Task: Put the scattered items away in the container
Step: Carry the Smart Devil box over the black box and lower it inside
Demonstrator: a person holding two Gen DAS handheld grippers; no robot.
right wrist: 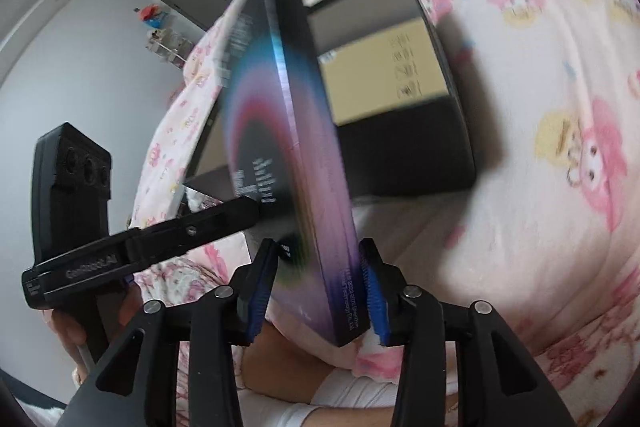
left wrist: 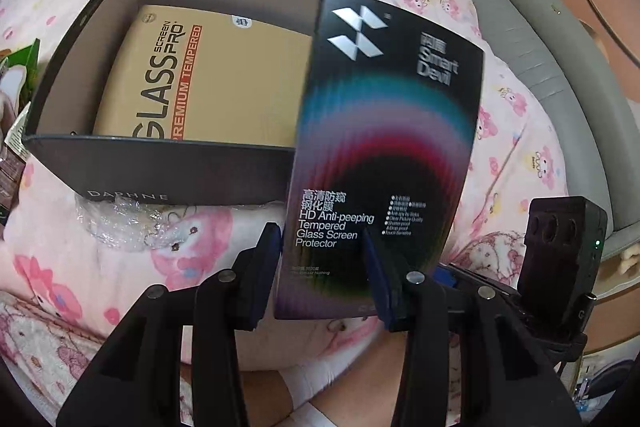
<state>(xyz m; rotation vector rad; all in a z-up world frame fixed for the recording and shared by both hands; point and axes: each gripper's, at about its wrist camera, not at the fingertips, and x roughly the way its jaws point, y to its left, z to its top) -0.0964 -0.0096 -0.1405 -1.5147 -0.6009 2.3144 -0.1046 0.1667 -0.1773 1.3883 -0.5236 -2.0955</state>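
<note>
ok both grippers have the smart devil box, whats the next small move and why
Probably carry the Smart Devil box forward over the open black container and lower it flat onto the tan Glass Pro box. Both the left gripper and right gripper hold its near end, short of the rim.

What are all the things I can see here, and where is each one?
Dark box: one, black outside, grey inside, open-topped, on the bedding.
Tan package: one, tan with orange lettering, lying flat inside the dark box.
Black package: one, black with rainbow rings, held above the box's near corner.
Clear plastic wrap: one, transparent, under the box's front wall.
Green packets: count unclear, green, left of the box.
Bedding: pink cartoon print, beneath everything.
Left tongs: black, blue pads, gripping the black package.
Right tongs: black, blue pads, gripping its lower edge.
</note>
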